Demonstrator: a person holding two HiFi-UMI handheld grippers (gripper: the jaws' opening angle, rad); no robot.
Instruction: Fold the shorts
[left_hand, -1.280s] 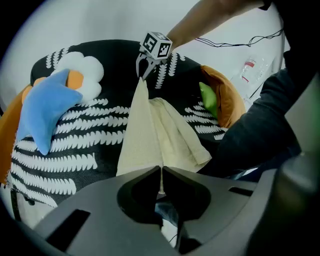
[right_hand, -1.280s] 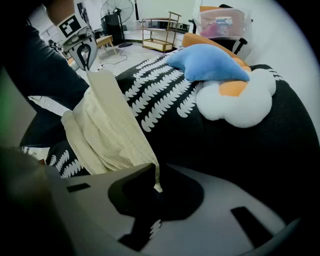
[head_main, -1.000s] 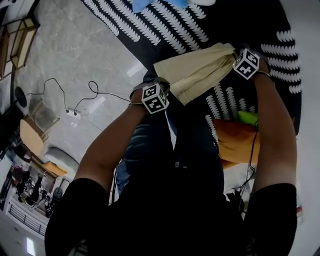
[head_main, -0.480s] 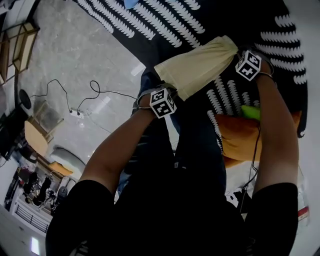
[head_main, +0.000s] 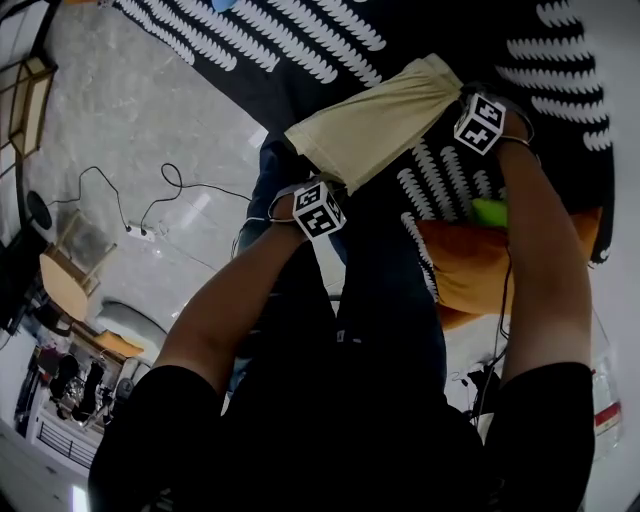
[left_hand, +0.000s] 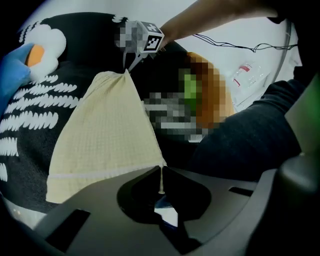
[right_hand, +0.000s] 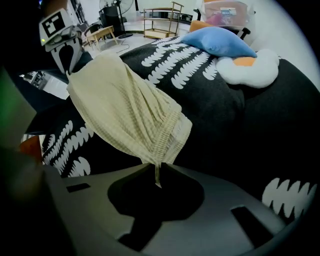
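The pale yellow waffle-weave cloth shorts (head_main: 368, 122) hang stretched between the two grippers, above a black blanket with white leaf-like marks (right_hand: 225, 125). The left gripper (left_hand: 161, 172) has its jaws pinched tight on a hem corner. The right gripper (right_hand: 157, 170) has its jaws clamped on the ribbed waistband edge.

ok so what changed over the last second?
Both grippers carried the shorts along together. The cloth, bunched in folds between them a second ago, is now pulled out flatter. Nothing was grasped or released: the left gripper and right gripper stay shut on opposite ends, with the shorts still held up over the black patterned cover.
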